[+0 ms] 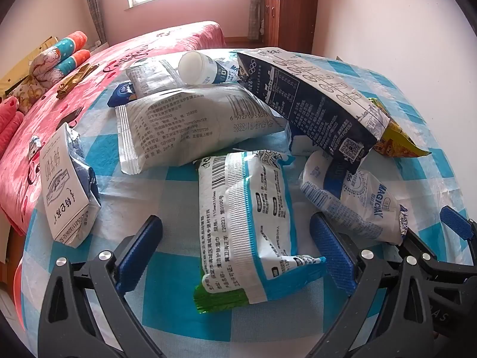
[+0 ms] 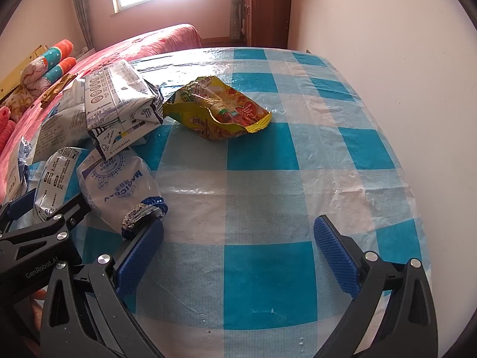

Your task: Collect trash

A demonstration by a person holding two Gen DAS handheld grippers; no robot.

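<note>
Straddling a green-edged wipes pack (image 1: 247, 226), the left gripper (image 1: 235, 250) stands with fingers wide apart, clamping nothing; only its view shows the white bottle (image 1: 198, 68) and carton (image 1: 67, 185) near the table's bed-side edge; the right gripper (image 2: 238, 253), likewise spread and empty, sees bare checked cloth (image 2: 268, 185) reaching to the wall-side edge, the yellow wrapper (image 2: 220, 110) lying apart from the pile; a Magician pouch (image 2: 119, 191) touches its left finger.

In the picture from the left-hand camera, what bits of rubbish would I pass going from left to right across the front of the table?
Small milk carton → white wipes packet with blue and green edges, lying between the open left gripper fingers → white and blue MAGICAN packet.
</note>
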